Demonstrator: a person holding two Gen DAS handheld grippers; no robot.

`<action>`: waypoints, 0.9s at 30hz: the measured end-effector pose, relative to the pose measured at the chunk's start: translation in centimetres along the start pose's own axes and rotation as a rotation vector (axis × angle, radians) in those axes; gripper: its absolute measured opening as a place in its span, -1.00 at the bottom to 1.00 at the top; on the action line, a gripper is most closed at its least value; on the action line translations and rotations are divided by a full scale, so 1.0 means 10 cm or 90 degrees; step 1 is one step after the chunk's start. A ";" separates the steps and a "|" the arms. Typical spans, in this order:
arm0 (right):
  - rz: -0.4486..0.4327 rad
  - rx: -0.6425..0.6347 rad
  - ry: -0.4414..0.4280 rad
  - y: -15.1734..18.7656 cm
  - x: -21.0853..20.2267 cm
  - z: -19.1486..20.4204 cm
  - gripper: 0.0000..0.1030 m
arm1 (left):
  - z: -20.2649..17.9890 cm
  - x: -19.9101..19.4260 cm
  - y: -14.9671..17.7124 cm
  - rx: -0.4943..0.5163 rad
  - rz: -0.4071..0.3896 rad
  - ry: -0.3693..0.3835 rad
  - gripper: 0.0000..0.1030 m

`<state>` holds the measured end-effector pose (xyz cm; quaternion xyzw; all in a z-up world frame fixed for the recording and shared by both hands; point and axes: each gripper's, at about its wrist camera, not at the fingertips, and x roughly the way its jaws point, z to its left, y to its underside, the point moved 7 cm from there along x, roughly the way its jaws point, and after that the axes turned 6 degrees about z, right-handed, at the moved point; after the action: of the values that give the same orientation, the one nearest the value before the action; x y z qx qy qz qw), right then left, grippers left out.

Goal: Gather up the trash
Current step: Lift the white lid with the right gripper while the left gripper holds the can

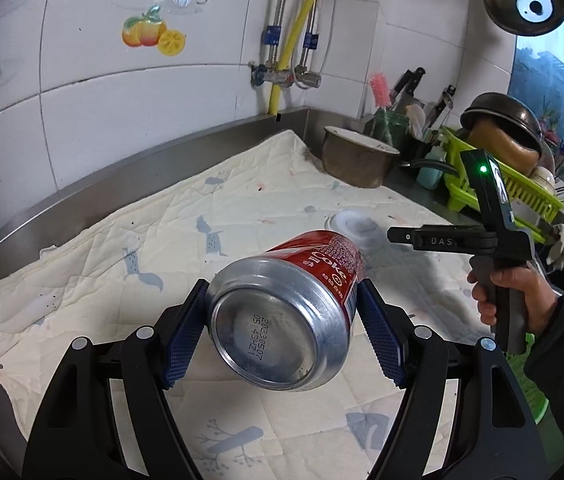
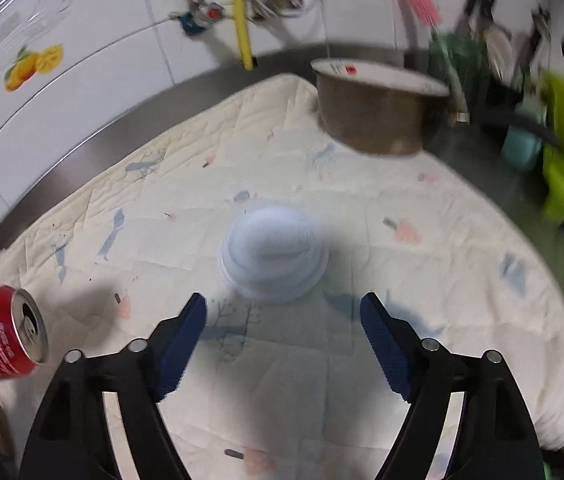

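Observation:
A red Coke can (image 1: 290,312) lies sideways between the blue pads of my left gripper (image 1: 284,284), its silver base toward the camera. The jaws are shut on it and it hangs above the quilted cloth (image 1: 102,248). The same can (image 2: 2,332) shows at the left edge of the right wrist view, open end facing right. My right gripper (image 2: 284,298) stands open with nothing between its fingers, just short of a white plastic lid (image 2: 274,256) lying on the cloth. That lid (image 1: 356,226) sits beyond the can. A hand (image 1: 514,300) grips the right tool's handle.
A metal pot (image 1: 358,156) stands at the cloth's far corner. Right of it are a utensil holder with knives and a pink brush (image 1: 380,90) and a green dish rack (image 1: 494,188) with bowls. A raised steel counter rim (image 1: 122,176) and the tiled wall bound the back.

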<state>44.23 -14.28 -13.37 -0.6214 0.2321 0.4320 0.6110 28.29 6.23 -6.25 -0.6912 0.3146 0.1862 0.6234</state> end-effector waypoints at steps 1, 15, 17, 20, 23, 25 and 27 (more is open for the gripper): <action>0.004 -0.003 -0.004 -0.01 0.01 0.02 0.47 | 0.00 0.00 0.00 -0.005 0.003 0.002 0.41; 0.044 -0.023 0.007 -0.24 0.70 0.10 0.76 | 0.12 0.15 -0.05 0.000 0.007 -0.002 0.41; 0.054 -0.028 0.020 -0.25 0.79 0.11 0.77 | 0.13 0.19 -0.04 -0.001 0.011 -0.002 0.41; 0.063 -0.038 0.047 -0.23 0.90 0.10 0.77 | 0.14 0.23 -0.03 -0.001 0.014 -0.002 0.41; 0.065 -0.045 0.052 -0.23 0.96 0.11 0.83 | 0.16 0.25 -0.02 -0.003 0.017 -0.001 0.41; 0.072 -0.041 0.045 -0.24 0.99 0.11 0.88 | 0.15 0.26 -0.02 -0.004 0.018 0.000 0.41; 0.071 -0.037 0.050 -0.26 1.00 0.10 0.88 | 0.15 0.26 -0.02 -0.003 0.018 -0.001 0.41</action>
<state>51.34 -10.53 -20.01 -0.6417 0.2771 0.4473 0.5580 30.51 7.13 -8.04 -0.6877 0.3236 0.1964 0.6195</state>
